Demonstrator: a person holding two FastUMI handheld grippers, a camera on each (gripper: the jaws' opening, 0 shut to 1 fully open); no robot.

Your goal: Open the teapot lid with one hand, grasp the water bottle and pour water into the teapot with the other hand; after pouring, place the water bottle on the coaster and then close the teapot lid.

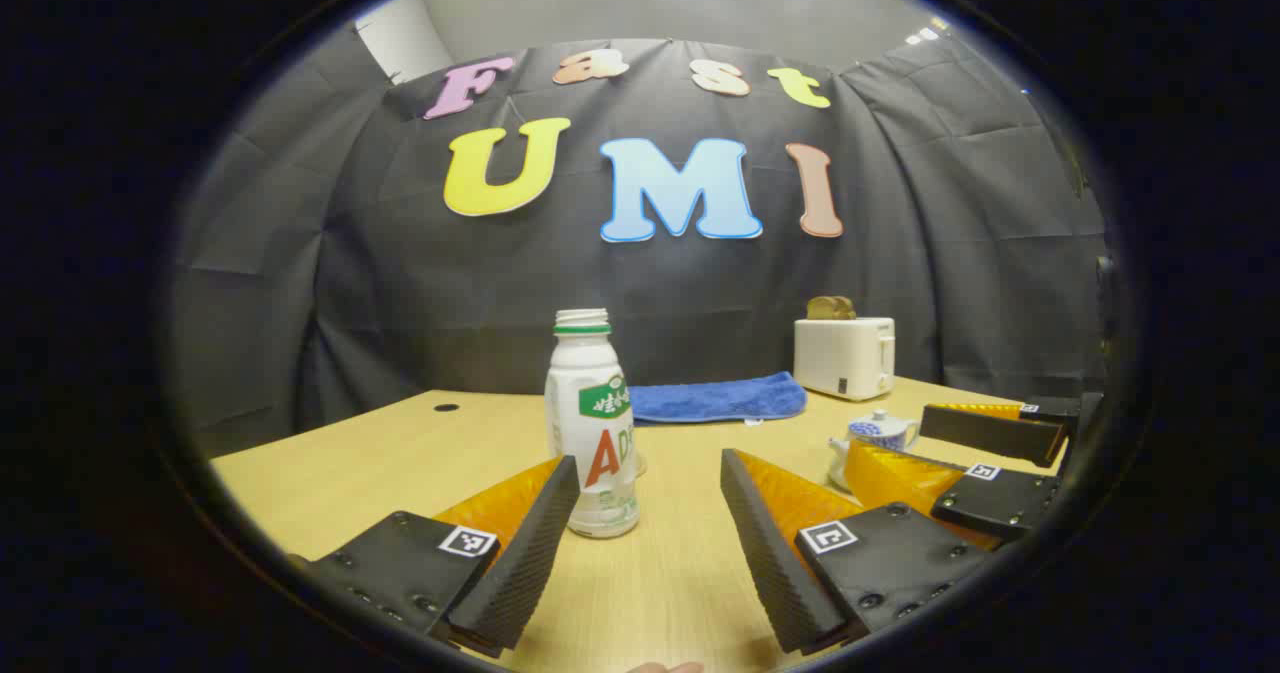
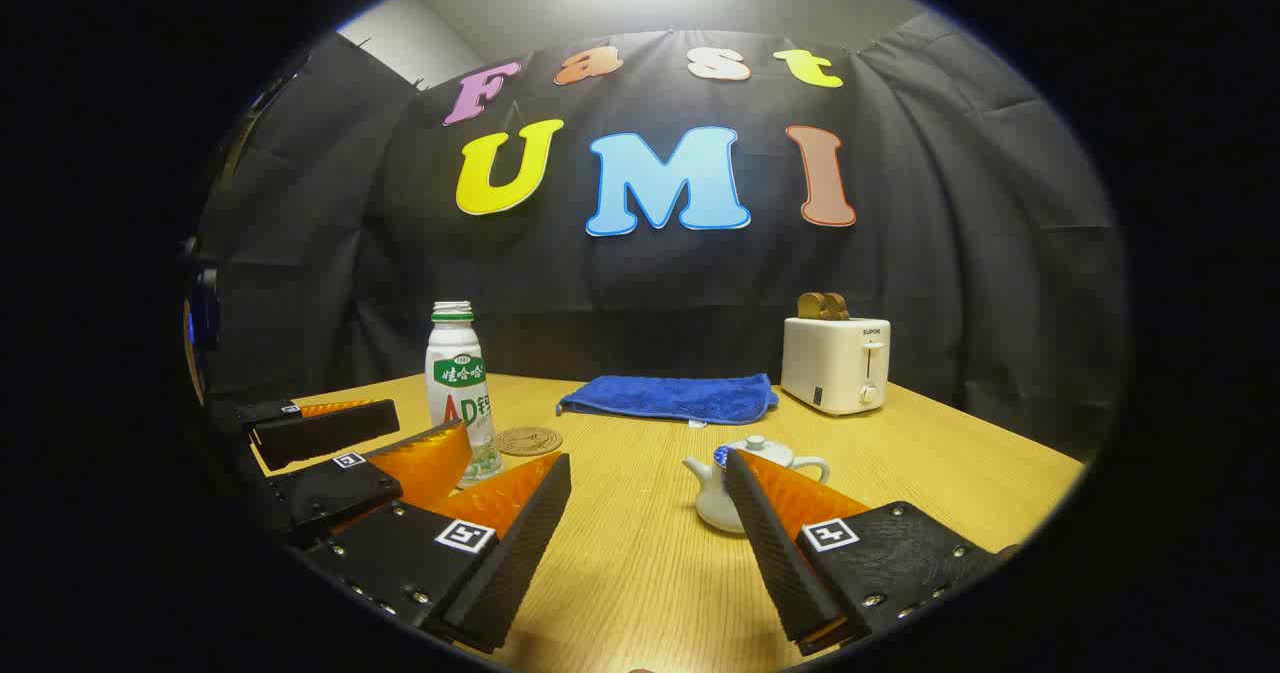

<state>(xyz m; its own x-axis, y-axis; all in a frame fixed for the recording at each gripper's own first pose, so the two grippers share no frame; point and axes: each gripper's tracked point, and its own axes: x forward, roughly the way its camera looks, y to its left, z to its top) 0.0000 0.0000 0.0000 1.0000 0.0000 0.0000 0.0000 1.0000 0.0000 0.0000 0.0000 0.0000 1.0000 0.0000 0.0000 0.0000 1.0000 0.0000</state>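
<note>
the left gripper (image 1: pixel 650 513) has its jaws wide apart with the water bottle (image 1: pixel 592 423) standing upright just ahead of them, uncapped, on the desk (image 1: pixel 330 473); the right gripper (image 2: pixel 650 518) is likewise spread, the teapot (image 2: pixel 735 488) just ahead of its right finger with the lid (image 2: pixel 755 446) still on, so pinching the knob squarely and lifting straight looks the step to get right. the coaster (image 2: pixel 528 440) lies just beside the bottle, and the blue cloth (image 2: pixel 670 398) and toaster (image 2: pixel 835 363) sit toward the desk's far edge, well clear of both reaches.
</note>
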